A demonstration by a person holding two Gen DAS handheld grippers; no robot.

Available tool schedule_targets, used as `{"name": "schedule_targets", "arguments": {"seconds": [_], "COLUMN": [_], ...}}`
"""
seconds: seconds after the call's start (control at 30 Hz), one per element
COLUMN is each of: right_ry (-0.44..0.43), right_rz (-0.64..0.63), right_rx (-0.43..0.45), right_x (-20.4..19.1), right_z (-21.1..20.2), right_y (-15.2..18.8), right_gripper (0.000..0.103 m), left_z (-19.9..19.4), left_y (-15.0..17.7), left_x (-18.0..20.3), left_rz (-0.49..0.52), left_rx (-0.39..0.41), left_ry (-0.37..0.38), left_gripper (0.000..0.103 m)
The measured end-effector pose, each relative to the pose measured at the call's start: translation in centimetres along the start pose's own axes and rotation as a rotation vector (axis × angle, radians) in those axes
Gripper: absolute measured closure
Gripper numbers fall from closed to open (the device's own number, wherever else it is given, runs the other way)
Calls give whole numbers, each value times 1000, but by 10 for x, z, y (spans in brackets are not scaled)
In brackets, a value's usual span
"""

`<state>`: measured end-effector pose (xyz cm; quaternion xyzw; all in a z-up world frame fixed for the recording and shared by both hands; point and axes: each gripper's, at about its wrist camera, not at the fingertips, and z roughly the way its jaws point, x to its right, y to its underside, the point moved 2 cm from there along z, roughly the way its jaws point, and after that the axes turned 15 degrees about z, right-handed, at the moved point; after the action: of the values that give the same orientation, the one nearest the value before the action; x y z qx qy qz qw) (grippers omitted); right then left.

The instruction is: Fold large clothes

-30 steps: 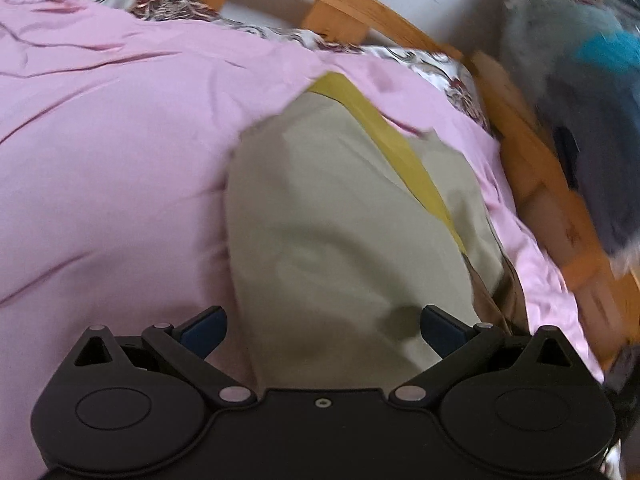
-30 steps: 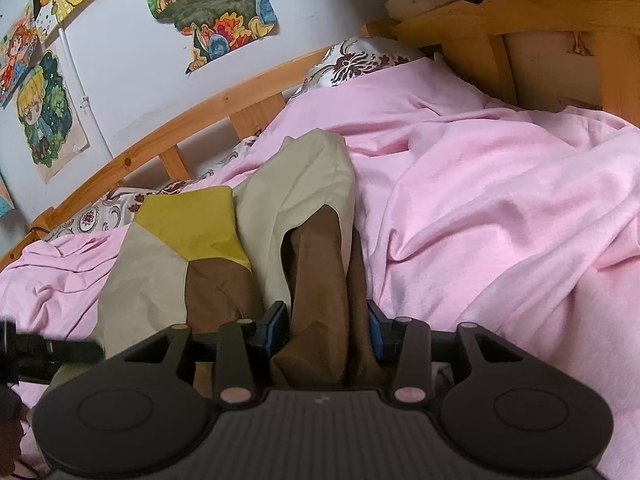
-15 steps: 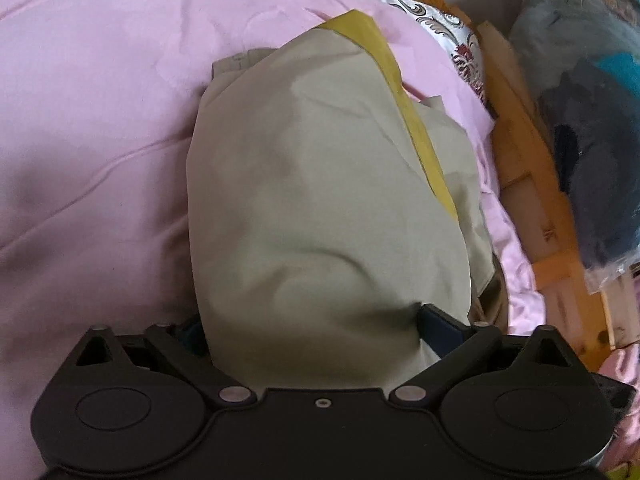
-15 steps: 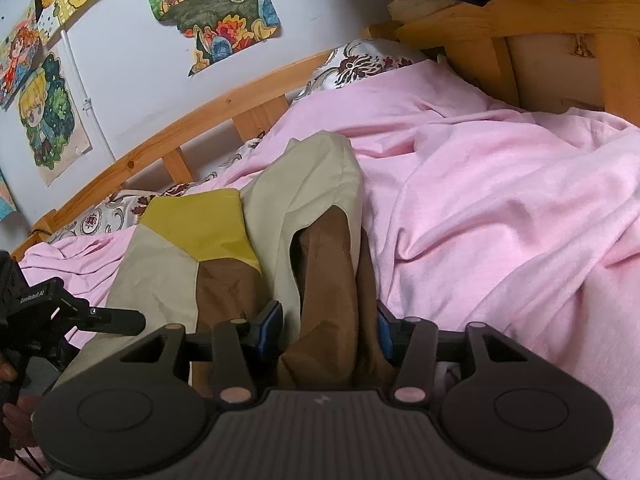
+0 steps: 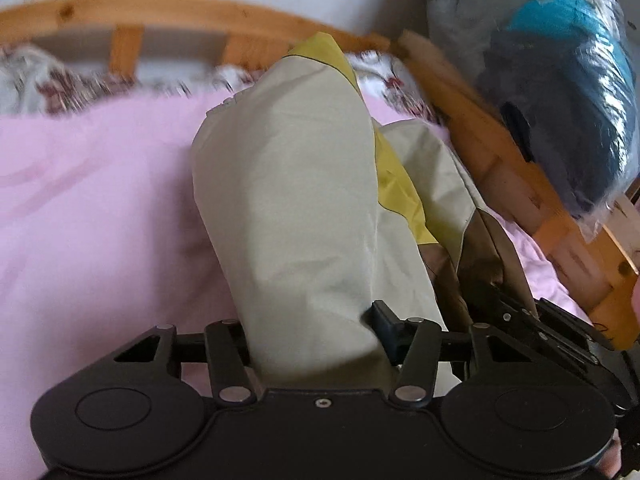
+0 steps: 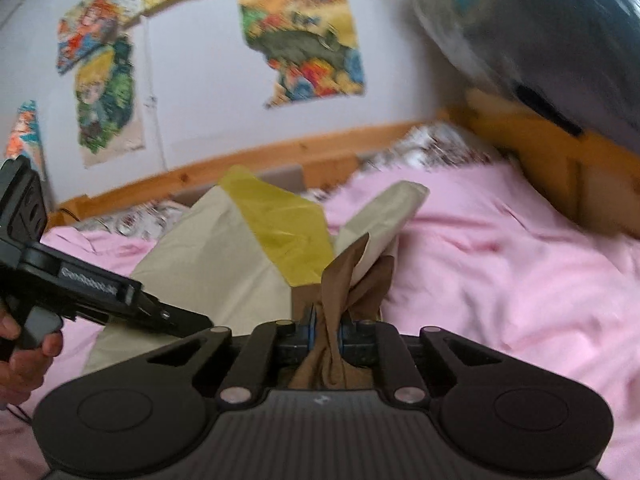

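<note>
A large garment in beige, yellow and brown panels [image 5: 304,208] lies partly lifted off a pink bedsheet [image 5: 92,208]. My left gripper [image 5: 312,328] has its jaws partly closed around a thick beige fold of it. My right gripper [image 6: 326,332] is shut on a bunched brown part of the same garment [image 6: 240,256], which rises in front of it. The right gripper also shows in the left wrist view [image 5: 532,320] at the right. The left gripper shows in the right wrist view [image 6: 104,296] at the left, held by a hand.
A wooden bed rail [image 5: 168,12] runs along the back and a wooden frame [image 5: 520,184] along the right. A plastic bag of clothes [image 5: 560,80] sits above the frame. Patterned pillows [image 5: 60,80] line the rail. Torn posters [image 6: 304,40] hang on the wall.
Both grippers have closed on the garment and lifted it off the sheet. The views have tilted up toward the wall and rail, and the right jaws have narrowed onto the brown fabric.
</note>
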<state>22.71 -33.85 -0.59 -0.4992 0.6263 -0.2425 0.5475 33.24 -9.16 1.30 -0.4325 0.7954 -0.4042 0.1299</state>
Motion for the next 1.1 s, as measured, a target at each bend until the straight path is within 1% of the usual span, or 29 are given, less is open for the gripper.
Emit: {"name": "schedule_targets", "arguments": {"seconds": [0.17, 0.27, 0.33, 0.37, 0.4, 0.43, 0.5, 0.53, 0.57, 0.6, 0.63, 0.67, 0.7, 0.73, 0.8, 0.9, 1.03, 1.1], "right_ry": [-89, -126, -122, -105, -86, -58, -9, 4, 10, 11, 13, 20, 28, 30, 39, 39, 25, 9], "right_rz": [24, 50, 78, 89, 96, 101, 106, 105, 102, 93, 81, 67, 54, 44, 28, 8, -5, -9], "right_rx": [20, 9, -21, -51, -81, -109, -128, -125, -119, -114, -110, -99, -87, -77, -63, -39, 14, 46], "right_x": [-40, -56, -60, -60, -58, -55, -48, -44, -39, -36, -33, -31, -28, -27, -26, -29, -39, -46], "right_z": [21, 43, 59, 70, 77, 85, 89, 86, 82, 77, 71, 64, 57, 51, 39, 23, 6, -3], "right_y": [-5, -2, 5, 11, 18, 24, 32, 34, 34, 33, 33, 32, 31, 30, 30, 26, 15, 8], "right_gripper": [92, 92, 91, 91, 90, 89, 79, 76, 71, 62, 57, 47, 40, 37, 25, 15, 9, 3], "left_z": [-30, -42, -37, -30, -24, -22, -23, -24, -23, -21, -20, -20, -21, -19, -23, -37, -64, -83], "left_y": [-18, -12, -2, 5, 12, 18, 25, 26, 28, 29, 31, 33, 34, 36, 39, 46, 53, 55], "left_x": [-45, -72, -86, -91, -96, -100, -103, -104, -104, -102, -97, -94, -91, -85, -82, -72, -48, -34], "left_rz": [27, 0, -34, -50, -69, -80, -110, -129, -134, -127, -116, -103, -94, -98, -132, -176, -164, -153], "left_rx": [5, -13, -52, -83, -105, -107, -74, -70, -76, -83, -84, -82, -75, -68, -62, -42, 21, 65], "left_ry": [-62, -109, -138, -150, -160, -173, -202, -211, -218, -227, -239, -250, -263, -274, -296, -345, -385, -401], "left_gripper": [49, 47, 43, 42, 38, 32, 25, 19, 16, 10, 7, 6, 5, 5, 4, 4, 2, 1]}}
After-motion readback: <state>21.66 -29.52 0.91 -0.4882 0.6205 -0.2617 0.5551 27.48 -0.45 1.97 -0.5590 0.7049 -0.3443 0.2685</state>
